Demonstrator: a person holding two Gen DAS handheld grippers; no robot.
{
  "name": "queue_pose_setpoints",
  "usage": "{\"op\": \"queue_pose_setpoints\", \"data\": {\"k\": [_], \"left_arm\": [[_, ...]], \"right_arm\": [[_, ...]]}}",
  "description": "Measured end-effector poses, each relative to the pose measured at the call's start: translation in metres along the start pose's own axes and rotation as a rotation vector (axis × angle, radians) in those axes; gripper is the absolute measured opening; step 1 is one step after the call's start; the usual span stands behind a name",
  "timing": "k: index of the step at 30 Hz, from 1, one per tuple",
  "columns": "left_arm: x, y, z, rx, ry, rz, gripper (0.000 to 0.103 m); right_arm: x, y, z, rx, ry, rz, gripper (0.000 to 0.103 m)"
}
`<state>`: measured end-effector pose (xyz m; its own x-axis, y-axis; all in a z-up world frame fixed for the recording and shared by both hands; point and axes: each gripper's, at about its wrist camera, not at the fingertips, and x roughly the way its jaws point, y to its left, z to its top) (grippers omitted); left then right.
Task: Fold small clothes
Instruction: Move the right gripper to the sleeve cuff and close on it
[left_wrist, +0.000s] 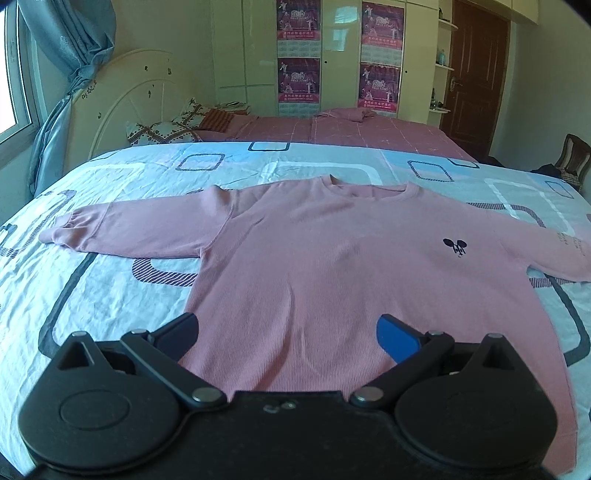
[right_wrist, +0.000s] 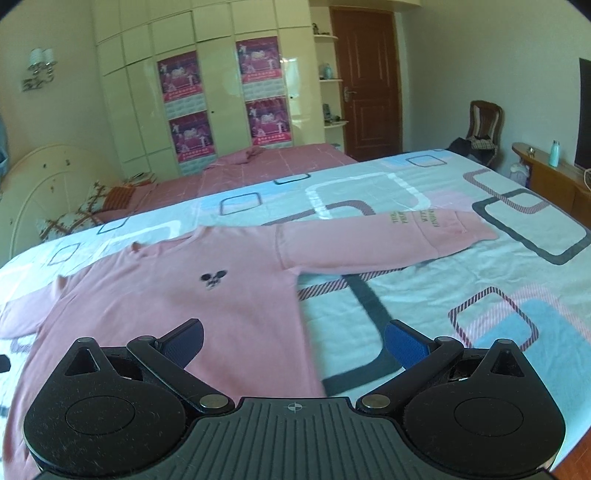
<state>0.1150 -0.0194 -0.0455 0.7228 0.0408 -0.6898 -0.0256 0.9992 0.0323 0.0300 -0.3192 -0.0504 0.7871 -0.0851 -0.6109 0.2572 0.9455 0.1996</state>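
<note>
One pink ribbed long-sleeved sweatshirt (left_wrist: 314, 266) lies face up and spread flat on a bed covered by a pale blue and white sheet printed with rounded squares (left_wrist: 110, 295), both sleeves stretched out to the sides. A single small dark mouse-head emblem (left_wrist: 455, 246) sits on the chest. Two short blocks of dark lettering (right_wrist: 415, 218) run across the sleeve near its cuff in the right wrist view; the words are too small and skewed to read.

The left gripper (left_wrist: 288, 332), black with blue-padded fingers, hovers above the lower body of the sweatshirt with its jaws spread wide and nothing between them. The right gripper (right_wrist: 293, 341), of the same build, is likewise wide apart and empty, poised over the side edge of the garment where pink cloth meets the sheet.

Behind, a second bed carries a dusty-pink bedspread (left_wrist: 369, 129) with one crumpled pink garment (right_wrist: 251, 153) on it. Four magenta posters (right_wrist: 179, 75) are stuck on the cream wardrobe doors; large "20" numerals show on one in the left wrist view, the rest illegible. One brown wooden door (right_wrist: 365, 81), one wooden chair (right_wrist: 484, 122) and one teal bottle (right_wrist: 553, 152) on a wooden shelf complete the room.
</note>
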Motion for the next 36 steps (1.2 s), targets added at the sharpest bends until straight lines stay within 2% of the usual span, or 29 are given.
{"op": "queue_pose_setpoints", "data": {"k": [11,19,20,21,22,27,35,36], "left_arm": [[0.076,-0.03,0.032,0.013,0.028,0.05,0.102],[0.111,-0.052,0.052,0.022,0.052,0.067,0.1],[0.113,-0.054,0.054,0.028,0.051,0.071,0.1],[0.114,-0.055,0.055,0.032,0.05,0.075,0.1],[0.116,-0.056,0.056,0.036,0.05,0.077,0.1],[0.124,-0.056,0.06,0.027,0.07,0.084,0.098],[0.138,-0.047,0.067,0.008,0.12,0.071,0.084],[0.138,-0.045,0.068,0.005,0.123,0.072,0.082]], "right_arm": [[0.092,-0.099,0.048,0.112,0.04,-0.096,0.103],[0.147,-0.175,0.068,0.238,0.066,-0.17,0.102],[0.152,-0.184,0.069,0.253,0.066,-0.186,0.087],[0.157,-0.192,0.071,0.271,0.07,-0.195,0.064],[0.162,-0.201,0.073,0.293,0.08,-0.204,0.058],[0.178,-0.24,0.075,0.42,0.085,-0.226,0.058],[0.206,-0.278,0.079,0.536,0.063,-0.235,0.058],[0.208,-0.279,0.079,0.539,0.059,-0.238,0.051]]}}
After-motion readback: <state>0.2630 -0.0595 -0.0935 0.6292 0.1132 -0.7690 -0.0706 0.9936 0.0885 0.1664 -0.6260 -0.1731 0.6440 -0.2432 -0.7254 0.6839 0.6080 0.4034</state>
